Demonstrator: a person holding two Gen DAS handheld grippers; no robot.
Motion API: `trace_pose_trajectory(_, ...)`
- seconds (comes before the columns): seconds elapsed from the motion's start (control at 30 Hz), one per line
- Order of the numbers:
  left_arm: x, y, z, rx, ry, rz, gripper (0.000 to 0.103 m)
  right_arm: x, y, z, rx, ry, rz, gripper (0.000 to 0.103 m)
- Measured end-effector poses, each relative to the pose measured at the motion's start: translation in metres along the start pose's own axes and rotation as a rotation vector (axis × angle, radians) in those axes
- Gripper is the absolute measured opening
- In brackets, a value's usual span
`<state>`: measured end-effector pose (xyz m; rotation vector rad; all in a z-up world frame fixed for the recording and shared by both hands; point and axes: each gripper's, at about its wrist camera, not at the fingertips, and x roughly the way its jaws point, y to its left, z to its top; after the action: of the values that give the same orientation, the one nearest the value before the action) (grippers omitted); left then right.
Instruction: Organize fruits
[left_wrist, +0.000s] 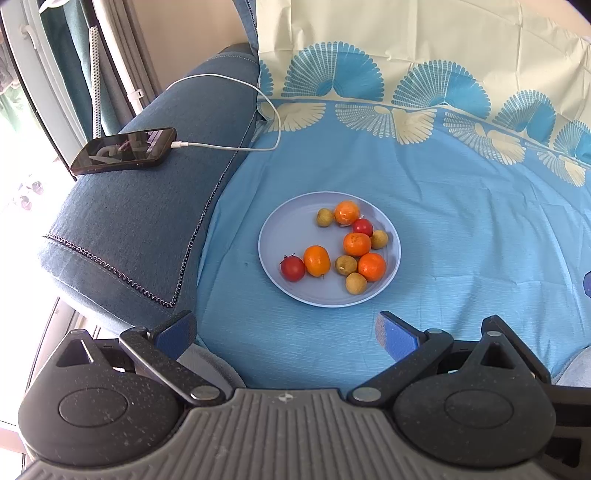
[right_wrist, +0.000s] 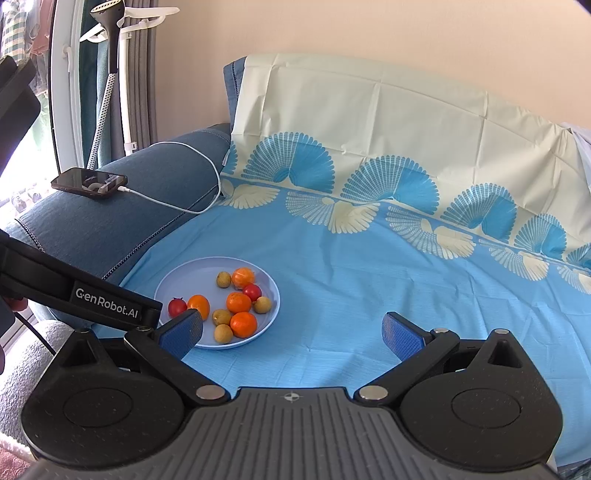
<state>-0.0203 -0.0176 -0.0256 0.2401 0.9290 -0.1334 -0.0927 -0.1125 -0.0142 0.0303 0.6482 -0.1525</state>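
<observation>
Blue plate on the sofa sheet holds all the fruits we see, kinds mixed, fitting gathered-up or not-yet-sorted; left claw and right claw both hang apart, empty, near it.

Your round pale-blue plastic plate sits on the blue fan-patterned cloth spread over the sofa seat. In it, the orange mandarins cluster to the right with the small tan longans among them; one red cherry tomato lies at the left edge, touching a mandarin. To your left, the black smartphone rests on the denim-blue sofa armrest, its white charging cable trailing onto the cloth.
</observation>
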Motion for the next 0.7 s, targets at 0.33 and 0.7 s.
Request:
trace_pose_trajectory(0.33, 0.0001, -0.0009, 0.0010, 0.003, 0.001, 0.001, 0.103, 0.0004, 0.0002, 0.0001, 0.001, 0.000, -0.001, 0.102)
trace_pose_trajectory(0.7, 0.0002, -0.0016, 0.0011, 0.005, 0.003, 0.005, 0.103, 0.0013, -0.0003, -0.0004, 0.004, 0.002, -0.002, 0.102)
